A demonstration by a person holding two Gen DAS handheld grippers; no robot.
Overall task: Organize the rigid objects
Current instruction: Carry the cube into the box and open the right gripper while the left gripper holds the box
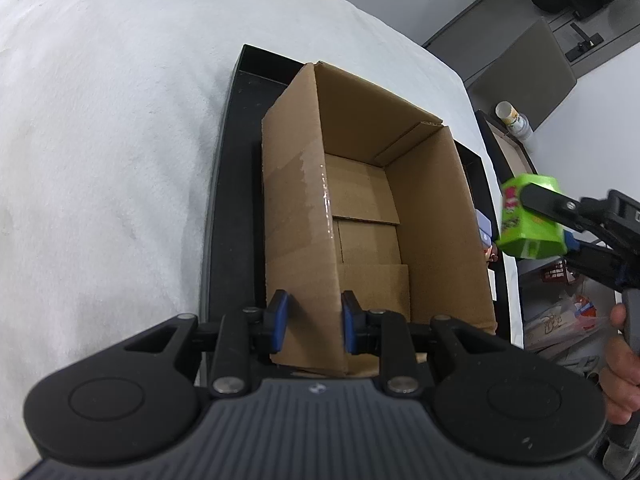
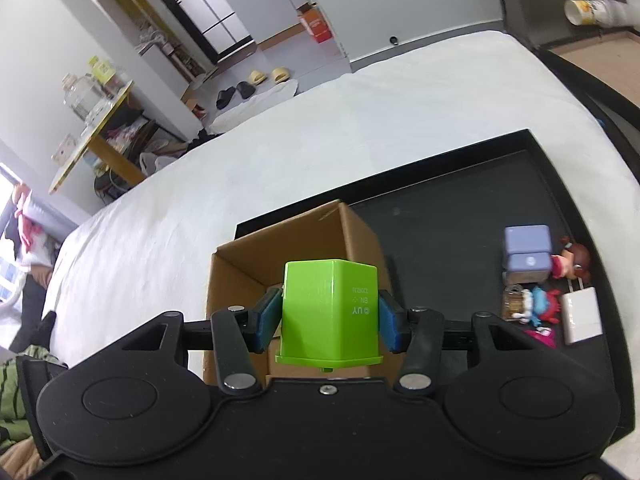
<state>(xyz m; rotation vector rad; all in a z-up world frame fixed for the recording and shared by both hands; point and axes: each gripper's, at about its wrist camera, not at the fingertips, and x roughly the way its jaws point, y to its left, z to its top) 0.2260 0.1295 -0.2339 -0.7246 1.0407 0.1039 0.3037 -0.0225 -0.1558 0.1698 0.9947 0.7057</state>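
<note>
Left gripper (image 1: 314, 322) pinches the near wall of the open cardboard box (image 1: 360, 208), one blue pad outside the wall, the other inside, jaws narrowly set and closed on the cardboard. Box stands upright on a black tray (image 1: 224, 200), which lies on a white cloth-covered table (image 1: 100, 160); box interior shows only its folded bottom flaps. Right gripper (image 2: 329, 318) clamps a green plastic box (image 2: 330, 312), blue pads pressed on its two opposite sides, jaws partly open to the width of it. Raised lettering shows on one green face; a flanged rim sits at the gripper end. In the left wrist view the green plastic box (image 1: 530, 218) hangs in the air off the right side of the cardboard box, above the tray edge, not touching the carton; a hand (image 1: 622, 364) grips the right handle. In the right wrist view the green piece is in front of the carton's open corner. On the tray right of the carton: a lavender block (image 2: 526, 254), small figurines (image 2: 570, 262), a white rectangular block (image 2: 582, 314), clustered close together. A paper cup (image 2: 580, 10) lies beyond the table.
</note>
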